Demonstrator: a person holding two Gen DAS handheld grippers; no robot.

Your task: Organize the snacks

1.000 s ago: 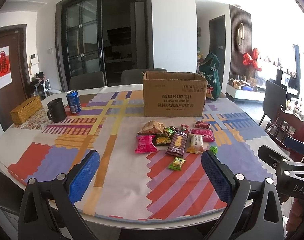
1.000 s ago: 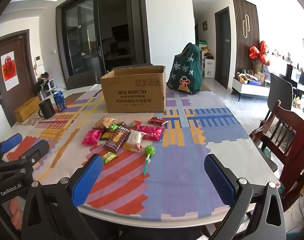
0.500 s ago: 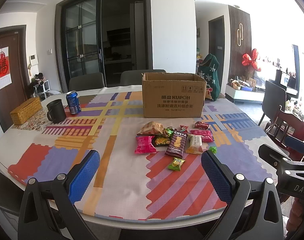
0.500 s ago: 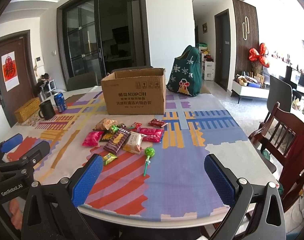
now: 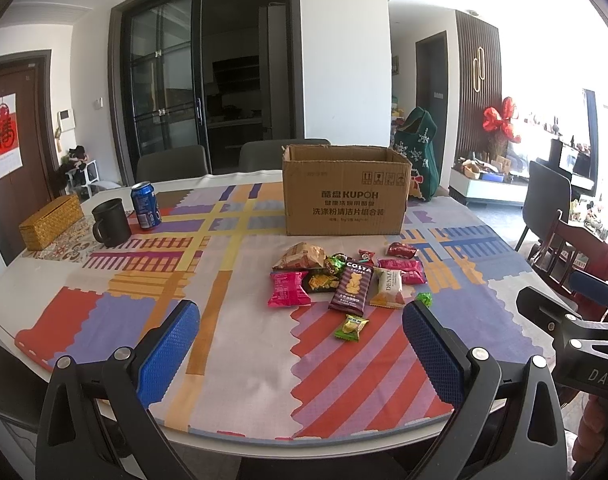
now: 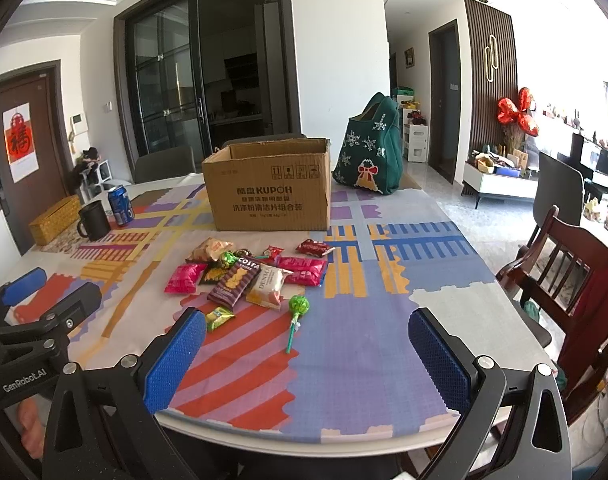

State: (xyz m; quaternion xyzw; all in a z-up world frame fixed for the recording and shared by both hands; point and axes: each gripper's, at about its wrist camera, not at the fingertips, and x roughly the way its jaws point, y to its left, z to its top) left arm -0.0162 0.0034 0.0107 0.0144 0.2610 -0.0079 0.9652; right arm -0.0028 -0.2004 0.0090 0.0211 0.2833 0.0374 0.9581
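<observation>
An open cardboard box (image 5: pixel 344 194) (image 6: pixel 269 192) stands on the patterned tablecloth. In front of it lies a cluster of snack packets: a brown Costa packet (image 5: pixel 352 288) (image 6: pixel 235 282), a pink packet (image 5: pixel 287 289) (image 6: pixel 182 278), a white Denmark packet (image 5: pixel 388 288) (image 6: pixel 267 286), a small green candy (image 5: pixel 351 327) (image 6: pixel 219 317) and a green lollipop (image 6: pixel 297 307). My left gripper (image 5: pixel 299 354) hovers open near the table's front edge, short of the snacks. My right gripper (image 6: pixel 306 356) is open too, just behind the lollipop. Neither holds anything.
A black mug (image 5: pixel 109 222), a blue can (image 5: pixel 145 205) and a woven box (image 5: pixel 49 221) stand at the far left. A green bag (image 6: pixel 370 160) stands behind the box. A wooden chair (image 6: pixel 560 276) is at the right edge. Grey chairs stand beyond the table.
Both grippers have drifted slightly, so the view shifts a little; the snacks and box have not moved, and both grippers stay open.
</observation>
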